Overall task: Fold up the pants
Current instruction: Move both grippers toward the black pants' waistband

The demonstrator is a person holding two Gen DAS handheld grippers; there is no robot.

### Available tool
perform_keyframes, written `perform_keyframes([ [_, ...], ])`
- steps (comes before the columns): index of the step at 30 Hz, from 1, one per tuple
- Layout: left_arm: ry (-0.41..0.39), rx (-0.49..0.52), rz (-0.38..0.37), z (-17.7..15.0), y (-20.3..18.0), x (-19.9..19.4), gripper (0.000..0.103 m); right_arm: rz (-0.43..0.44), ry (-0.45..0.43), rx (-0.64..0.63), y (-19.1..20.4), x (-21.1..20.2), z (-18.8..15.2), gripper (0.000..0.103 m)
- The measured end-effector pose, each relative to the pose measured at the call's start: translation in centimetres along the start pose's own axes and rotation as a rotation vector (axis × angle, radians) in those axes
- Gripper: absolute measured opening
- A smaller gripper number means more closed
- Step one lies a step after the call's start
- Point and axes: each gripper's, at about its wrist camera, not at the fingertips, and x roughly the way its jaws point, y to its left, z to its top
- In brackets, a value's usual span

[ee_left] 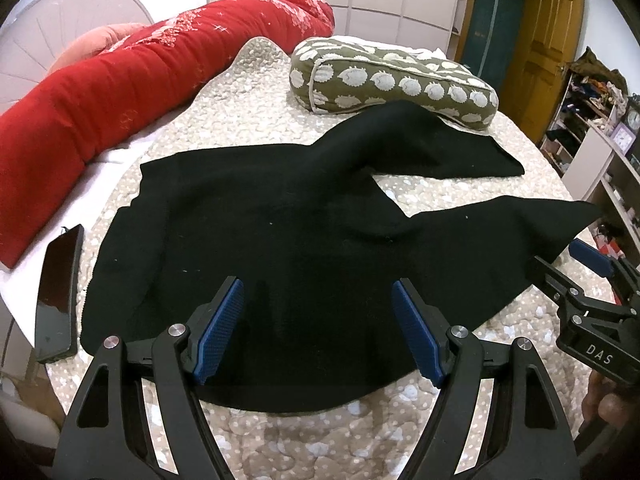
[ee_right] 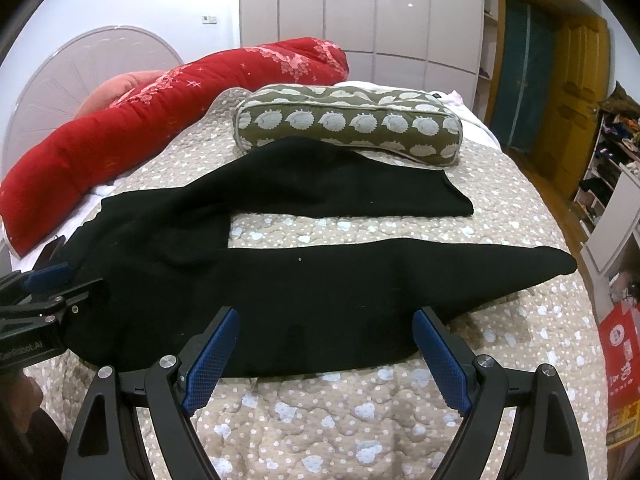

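Behind the black pants [ee_left: 280, 240] (both claws released) lie a patterned pillow [ee_left: 392, 80] and red bolster [ee_left: 120, 80].

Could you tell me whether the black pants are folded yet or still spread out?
Spread out, not folded: the black pants lie flat on the quilt, both legs apart with quilt showing between them.

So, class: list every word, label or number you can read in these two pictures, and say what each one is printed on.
"DAS": white letters on the right gripper body, left wrist view.
"GenRobot.AI": on the left gripper body, right wrist view; first letter cut off.
Red bag: printed characters, too blurred to read.
Clock on the shelf: numerals too small.
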Motion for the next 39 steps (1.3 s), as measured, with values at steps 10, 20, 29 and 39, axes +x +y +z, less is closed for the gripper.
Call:
perform_keyframes([
  [10, -0.001, -0.017, 0.015, -0.1, 0.9, -0.3, 0.077, 0.009, -0.009, 0.002, 0.0, -0.3, -0.1, 0.087],
  [20, -0.001, -0.049, 0.029, -0.4, 2.1, -0.9, 0.077, 0.015, 0.022, 0.003, 0.1, -0.2, -0.3, 0.087],
  [29, -0.005, -0.077, 0.044, -0.6, 3.1, -1.7, 0.077, 0.017, 0.013, -0.008, 0.6, -0.2, -0.4, 0.087],
  [39, 0.015, -0.192, 0.073, -2.3, 6.7, -2.7, 0.077, 0.033, 0.021, -0.005, 0.6, 0.0, -0.6, 0.087],
])
